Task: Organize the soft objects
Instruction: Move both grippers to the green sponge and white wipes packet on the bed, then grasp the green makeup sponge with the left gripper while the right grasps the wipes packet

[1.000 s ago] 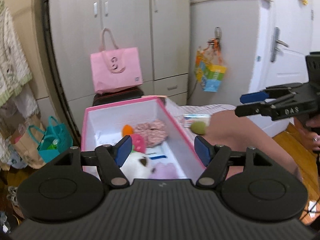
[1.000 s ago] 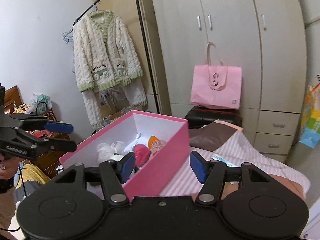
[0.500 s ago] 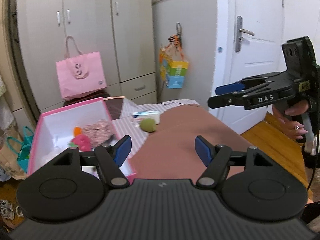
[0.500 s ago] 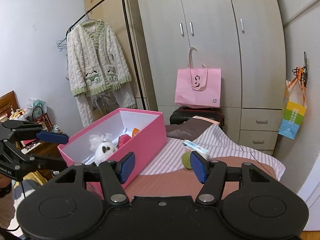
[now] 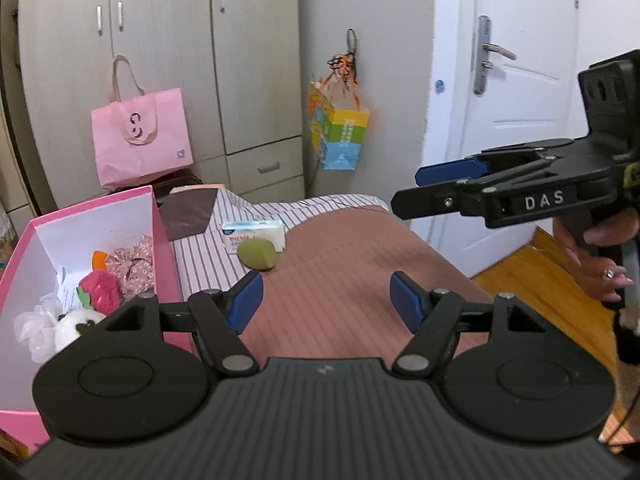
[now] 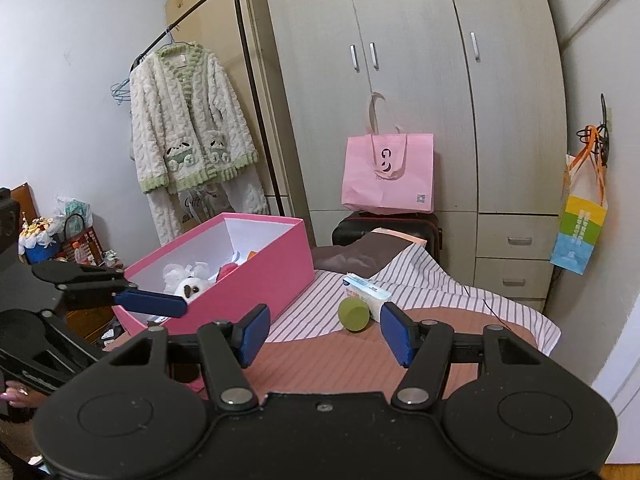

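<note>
Both hand-held grippers — left [image 5: 326,298], right [image 6: 324,334] — agape, empty, aloft

Matt pink cardboard box [image 5: 158,236], smooth white inside. Fuzzy plush toys [image 5: 100,286] within, beside thin floral cloth scrunchie [image 5: 132,262]. Matt, velvety olive-green sponge [image 6: 353,314]. Glossy plastic-wrapped tissue pack [image 5: 256,232]. Ribbed pinkish-brown cloth cover [image 5: 340,264] over striped woven sheet [image 6: 432,280]. Varnished wood floor [image 5: 560,280].
</note>
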Demonstrator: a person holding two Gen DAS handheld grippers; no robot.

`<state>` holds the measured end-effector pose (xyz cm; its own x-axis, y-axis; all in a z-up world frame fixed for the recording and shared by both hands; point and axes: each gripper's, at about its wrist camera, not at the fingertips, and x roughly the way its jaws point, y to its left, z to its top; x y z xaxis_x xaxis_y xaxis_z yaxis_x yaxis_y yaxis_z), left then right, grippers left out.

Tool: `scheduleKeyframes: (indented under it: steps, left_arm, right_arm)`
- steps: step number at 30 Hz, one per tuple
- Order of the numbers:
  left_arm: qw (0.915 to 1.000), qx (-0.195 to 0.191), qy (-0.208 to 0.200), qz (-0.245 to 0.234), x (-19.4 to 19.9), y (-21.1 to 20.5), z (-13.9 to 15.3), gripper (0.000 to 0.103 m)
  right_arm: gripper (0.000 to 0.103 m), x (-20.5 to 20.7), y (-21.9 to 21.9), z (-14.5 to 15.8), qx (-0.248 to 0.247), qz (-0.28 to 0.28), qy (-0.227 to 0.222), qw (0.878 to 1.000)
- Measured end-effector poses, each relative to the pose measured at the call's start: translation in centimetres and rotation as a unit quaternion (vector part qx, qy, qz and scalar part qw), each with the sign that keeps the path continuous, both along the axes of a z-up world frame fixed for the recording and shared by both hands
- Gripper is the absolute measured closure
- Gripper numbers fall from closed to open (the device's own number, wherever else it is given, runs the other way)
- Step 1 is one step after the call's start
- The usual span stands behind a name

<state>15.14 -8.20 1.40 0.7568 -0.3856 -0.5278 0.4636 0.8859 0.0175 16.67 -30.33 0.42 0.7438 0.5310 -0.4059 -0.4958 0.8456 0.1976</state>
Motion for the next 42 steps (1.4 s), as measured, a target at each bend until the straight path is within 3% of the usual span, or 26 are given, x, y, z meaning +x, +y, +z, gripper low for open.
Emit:
scheduleKeyframes:
  steps: [7,13,23,29,31,33,37,42]
  left_arm:
    - [0.9990,0.008,-0.020,0.038,2.8,-2.3,-2.5,0.034]
    - [0.9958,0.010,-0.044,0.080,5.7,-3.8,-4.5,0.034]
    - [0.9866,-0.010,-0.008,0.163,12.1,-4.6,-8.0,0.037]
    - [0.9763,-0.018,0.003,0.216,14.8,-4.3,-9.1,0.040]
    - [0.9732,-0.019,0.001,0.229,15.3,-4.2,-9.3,0.043]
    - [0.9721,-0.029,0.002,0.233,15.7,-3.9,-9.6,0.048]
    - [0.9699,-0.066,0.023,0.233,16.5,-3.1,-10.2,0.054]
    - [0.9686,-0.073,0.020,0.237,16.8,-2.9,-10.6,0.054]
  right_arm:
    - [0.037,2.7,0.2,-1.4,-0.009,0.005,-0.024,1.000]
    - [0.037,7.1,-0.4,-1.8,0.011,0.018,0.008,1.000]
    - [0.038,14.1,1.9,-3.5,0.010,0.039,0.042,0.998]
    - [0.054,17.8,3.6,-5.4,0.003,0.050,0.055,0.997]
    - [0.070,19.1,3.9,-6.0,0.006,0.060,0.067,0.996]
    - [0.078,20.1,4.1,-6.7,0.009,0.071,0.078,0.994]
    - [0.078,21.6,4.9,-8.1,0.008,0.091,0.097,0.991]
    - [0.076,22.5,5.6,-9.4,-0.007,0.096,0.106,0.990]
